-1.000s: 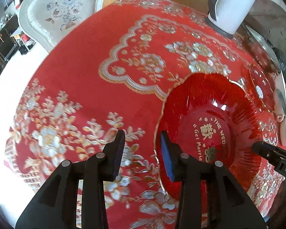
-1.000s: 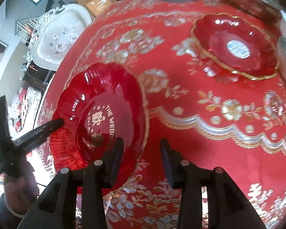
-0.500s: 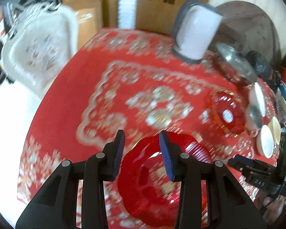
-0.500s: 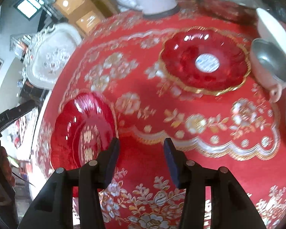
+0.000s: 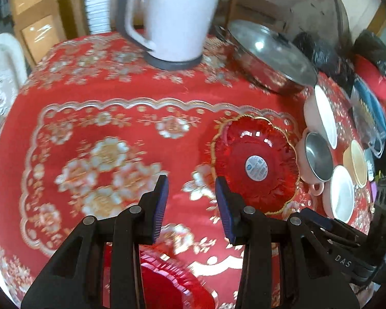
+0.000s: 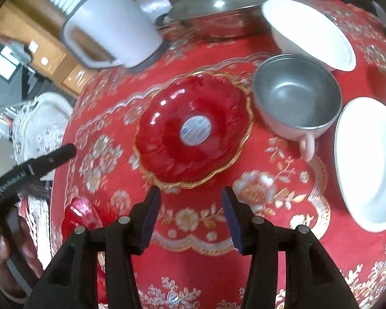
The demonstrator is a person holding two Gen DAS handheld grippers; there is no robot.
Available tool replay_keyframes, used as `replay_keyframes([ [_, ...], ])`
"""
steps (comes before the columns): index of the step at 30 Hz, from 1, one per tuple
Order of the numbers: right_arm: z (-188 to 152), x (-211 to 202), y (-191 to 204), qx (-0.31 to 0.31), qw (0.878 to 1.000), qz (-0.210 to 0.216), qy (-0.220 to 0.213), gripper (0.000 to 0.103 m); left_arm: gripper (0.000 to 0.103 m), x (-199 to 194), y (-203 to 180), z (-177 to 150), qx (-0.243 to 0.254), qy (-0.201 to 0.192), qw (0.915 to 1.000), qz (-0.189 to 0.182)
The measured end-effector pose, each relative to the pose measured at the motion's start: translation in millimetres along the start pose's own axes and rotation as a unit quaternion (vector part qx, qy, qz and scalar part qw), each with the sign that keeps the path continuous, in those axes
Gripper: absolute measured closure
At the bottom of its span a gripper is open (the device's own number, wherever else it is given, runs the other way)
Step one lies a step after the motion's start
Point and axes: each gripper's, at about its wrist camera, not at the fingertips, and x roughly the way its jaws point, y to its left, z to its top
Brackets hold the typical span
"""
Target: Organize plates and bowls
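**Leaving the first red plate and turning toward the second**

Moving away from the red glass plate with gold lettering (image 5: 167, 280), both grippers now face the far side of the table; one second ago they stood just beside that plate. It lies now low in the left view, under the left gripper (image 5: 191, 200). The jaws of the left gripper are open and hold nothing. The right gripper (image 6: 190, 216) is also open and empty, just in front of the red scalloped plate with gold rim and round sticker (image 6: 193, 128). I judge this plate is the next one to collect. The grey metal bowl with pink handle (image 6: 296, 95) is empty. The two white bowls (image 6: 365, 162) also look empty. The lidded steel pan (image 6: 218, 5) hides its content.
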Motion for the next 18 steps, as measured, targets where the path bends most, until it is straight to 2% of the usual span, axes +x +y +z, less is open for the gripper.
replay_keyframes([
  [5,14,10,-14,0.023,1.000,0.007,0.004,0.054,0.066,31,-21,13,0.015,0.024,0.9996,-0.002],
  [18,26,24,-33,0.050,0.999,-0.001,0.018,0.054,0.066,68,-43,26,0.050,0.056,0.9972,-0.004],
])
